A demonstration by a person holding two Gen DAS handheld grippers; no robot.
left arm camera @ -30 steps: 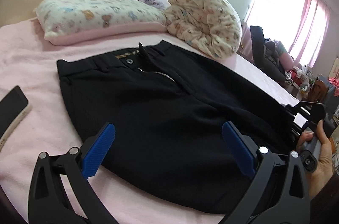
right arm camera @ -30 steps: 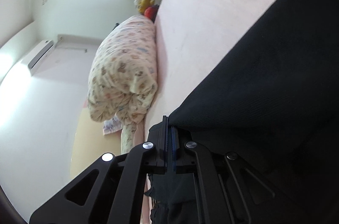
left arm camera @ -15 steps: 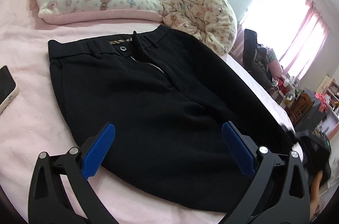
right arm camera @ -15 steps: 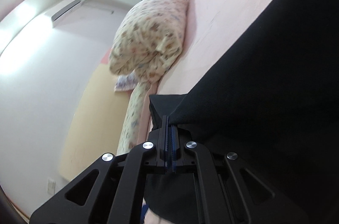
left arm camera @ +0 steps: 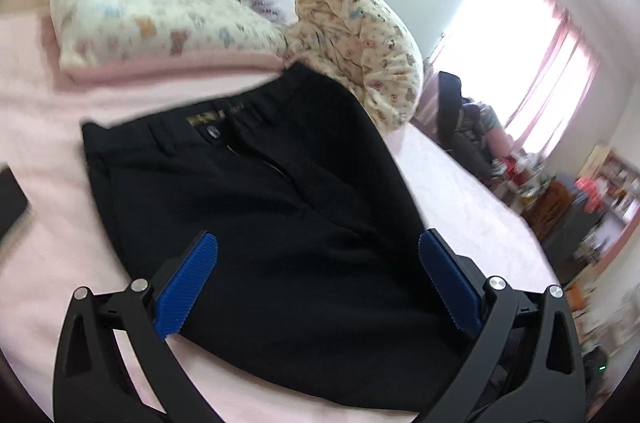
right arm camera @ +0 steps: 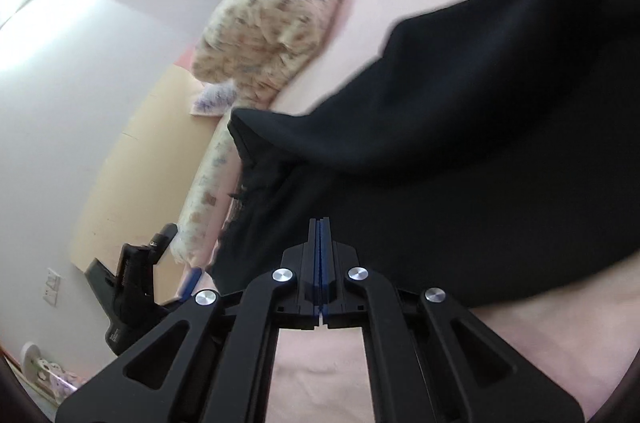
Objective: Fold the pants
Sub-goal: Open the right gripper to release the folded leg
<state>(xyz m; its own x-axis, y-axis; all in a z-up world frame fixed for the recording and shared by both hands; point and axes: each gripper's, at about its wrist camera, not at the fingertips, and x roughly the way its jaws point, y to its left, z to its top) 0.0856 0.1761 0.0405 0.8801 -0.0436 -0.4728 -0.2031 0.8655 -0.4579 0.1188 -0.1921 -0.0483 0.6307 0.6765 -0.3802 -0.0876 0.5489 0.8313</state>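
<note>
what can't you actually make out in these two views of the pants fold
- Right claw: pads pressed together; black pants behind hide whether cloth is pinched.
- Pant legs: cut off low in the left wrist view, behind the open left claw.
- Waist label: motion blur, unreadable.
- Phone: cut off by the left edge.
- Shelf clutter: too small and blurred.

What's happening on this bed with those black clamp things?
A person is folding a pair of black pants laid on the pink bedspread, holding a set of tongs in each hand. The right tongs are pinched shut on the fabric, part of which is raised off the bed. The left tongs hover open over the pants, gripping nothing.
</note>
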